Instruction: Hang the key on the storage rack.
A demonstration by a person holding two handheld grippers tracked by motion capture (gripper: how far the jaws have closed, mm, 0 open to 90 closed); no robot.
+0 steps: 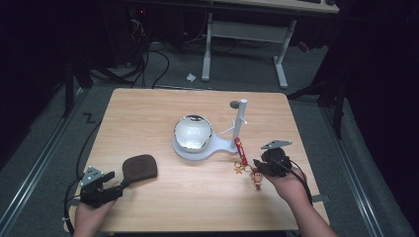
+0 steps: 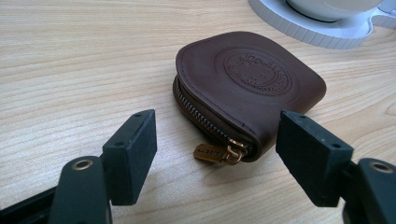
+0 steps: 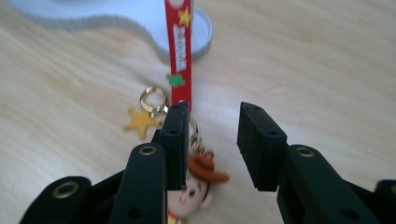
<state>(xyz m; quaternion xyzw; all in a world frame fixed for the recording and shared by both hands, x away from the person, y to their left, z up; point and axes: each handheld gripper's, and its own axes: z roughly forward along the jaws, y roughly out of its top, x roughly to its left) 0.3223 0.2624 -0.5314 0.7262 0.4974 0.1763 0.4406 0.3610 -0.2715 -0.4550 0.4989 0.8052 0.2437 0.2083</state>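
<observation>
Now your right gripper (image 3: 212, 140) hovers over the cowboy keychain (image 3: 180, 70), jaws narrowly apart; your left gripper (image 2: 217, 158) gapes wide beside the brown pouch (image 2: 252, 79).

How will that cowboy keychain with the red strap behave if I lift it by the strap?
The keychain will probably go floppy: its red strap, gold ring, star charm and figure are separate linked pieces, so the figure should dangle and swing. It looks small and likely light. The right gripper, jaws open, may find the flat-lying strap hard to pinch.
</observation>
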